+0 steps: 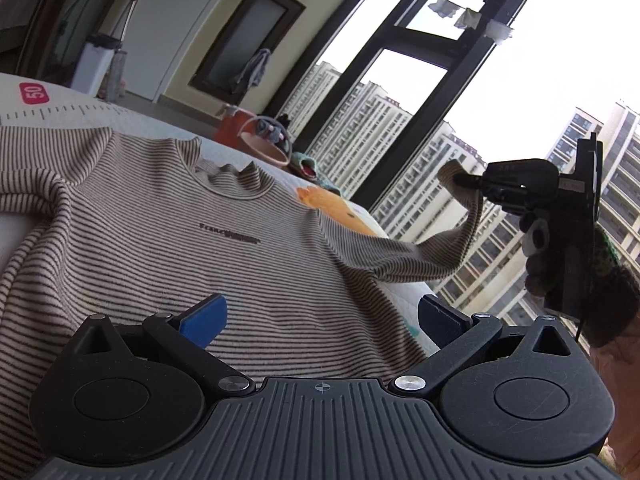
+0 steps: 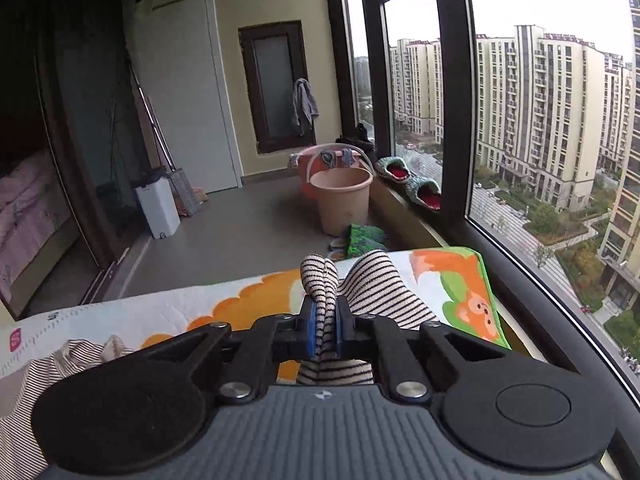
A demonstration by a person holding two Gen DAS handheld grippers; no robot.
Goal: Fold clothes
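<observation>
A beige striped long-sleeved top (image 1: 168, 232) lies face up on a padded mat (image 1: 72, 100), collar away from me. My left gripper (image 1: 320, 316) is open, its blue pads wide apart, low over the top's lower body. My right gripper (image 2: 325, 330) is shut on the cuff of the top's sleeve (image 2: 320, 276). In the left wrist view the right gripper (image 1: 464, 180) holds that sleeve (image 1: 416, 260) lifted off the mat at the right, in front of the window.
The mat (image 2: 248, 300) has an orange and green cartoon print and ends near the window sill (image 2: 404, 204). Pink buckets (image 2: 340, 196), slippers (image 2: 412, 184) and a white bin (image 2: 158, 208) stand on the floor beyond.
</observation>
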